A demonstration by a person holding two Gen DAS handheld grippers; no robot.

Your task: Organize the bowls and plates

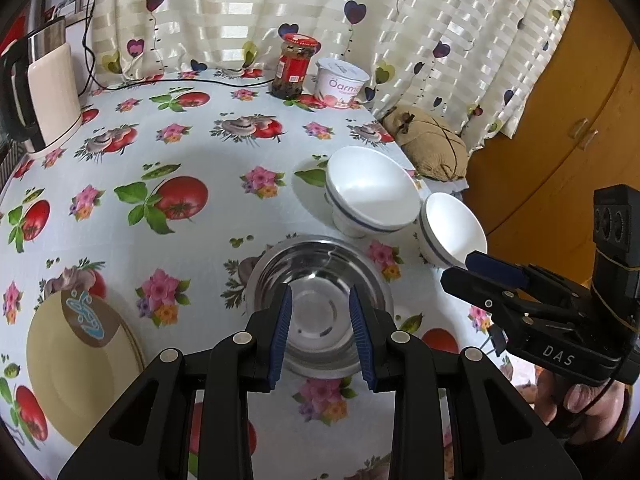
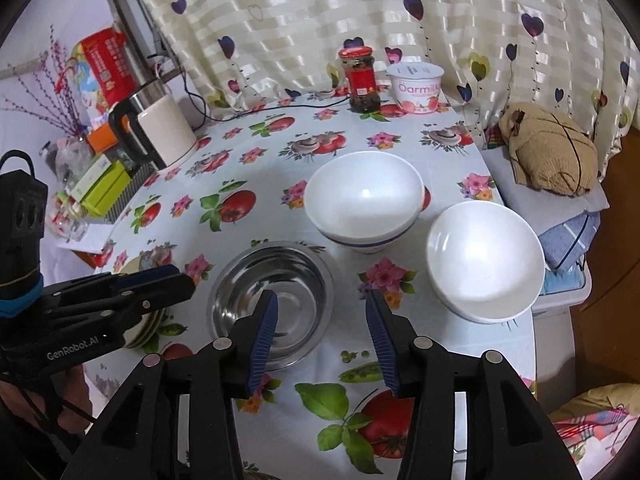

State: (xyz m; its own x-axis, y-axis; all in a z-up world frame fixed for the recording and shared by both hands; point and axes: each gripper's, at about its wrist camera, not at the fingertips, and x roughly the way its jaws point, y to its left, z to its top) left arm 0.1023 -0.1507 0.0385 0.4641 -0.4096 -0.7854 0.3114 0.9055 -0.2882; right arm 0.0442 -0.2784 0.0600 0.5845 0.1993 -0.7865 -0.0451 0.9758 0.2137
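A steel bowl (image 1: 322, 304) (image 2: 272, 300) sits on the flowered tablecloth. My left gripper (image 1: 322, 332) is open and empty, hovering over the bowl's near side. Two white bowls with a blue band stand beyond it: a larger one (image 1: 370, 192) (image 2: 364, 204) and one at the table's right edge (image 1: 452, 228) (image 2: 484, 260). A stack of cream plates (image 1: 76, 364) lies to the left; in the right wrist view its edge (image 2: 150, 326) shows under the left gripper. My right gripper (image 2: 322, 334) is open and empty above the cloth, between the steel bowl and the right white bowl; it also shows in the left wrist view (image 1: 472, 264).
At the back stand a red-lidded jar (image 1: 294, 66) (image 2: 362, 80) and a yoghurt tub (image 1: 340, 82) (image 2: 416, 86). A kettle (image 1: 44, 96) (image 2: 158, 128) stands at the left with a cable. A tan bundle (image 1: 432, 142) (image 2: 548, 148) lies off the table's right side by a wooden cabinet (image 1: 560, 120).
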